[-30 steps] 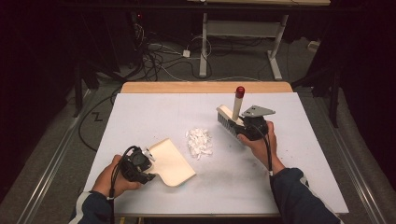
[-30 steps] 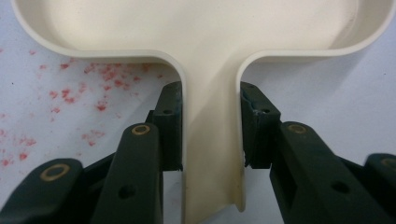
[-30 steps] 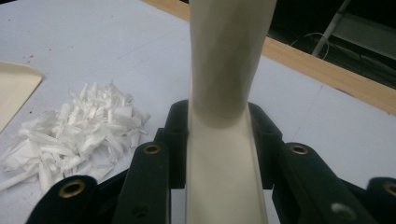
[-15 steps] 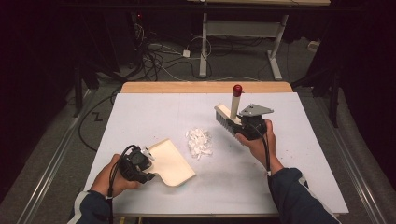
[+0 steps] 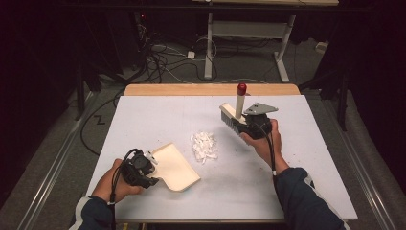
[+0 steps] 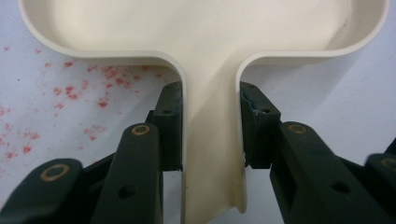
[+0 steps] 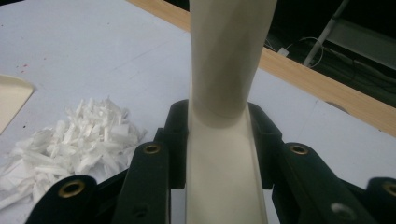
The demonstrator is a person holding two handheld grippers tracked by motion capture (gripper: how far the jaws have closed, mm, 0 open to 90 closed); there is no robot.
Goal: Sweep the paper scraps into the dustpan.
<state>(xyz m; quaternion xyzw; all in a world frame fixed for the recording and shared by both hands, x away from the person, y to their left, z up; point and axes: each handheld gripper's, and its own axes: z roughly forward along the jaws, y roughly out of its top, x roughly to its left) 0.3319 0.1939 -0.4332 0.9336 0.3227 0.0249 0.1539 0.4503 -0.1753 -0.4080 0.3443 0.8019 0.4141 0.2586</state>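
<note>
A cream dustpan (image 5: 176, 166) lies flat on the white table (image 5: 143, 115), its mouth turned toward a heap of white paper scraps (image 5: 204, 145). My left gripper (image 5: 143, 168) is shut on the dustpan's handle (image 6: 212, 154). At the right of the scraps, my right gripper (image 5: 246, 124) is shut on a cream hand brush (image 5: 231, 116), whose red-tipped handle (image 5: 241, 99) stands upright. In the right gripper view the brush handle (image 7: 224, 93) rises between the jaws, and the scraps (image 7: 70, 140) lie to the left with the dustpan's corner (image 7: 11, 98).
Faint red specks (image 6: 70, 88) mark the table left of the dustpan handle. A wooden strip (image 5: 210, 89) runs along the table's far edge. Beyond it are floor cables (image 5: 167, 52) and the legs of another table (image 5: 282, 52).
My right gripper has drifted a little to the left with the brush, closer to the scraps. The left gripper and the dustpan have stayed in place.
</note>
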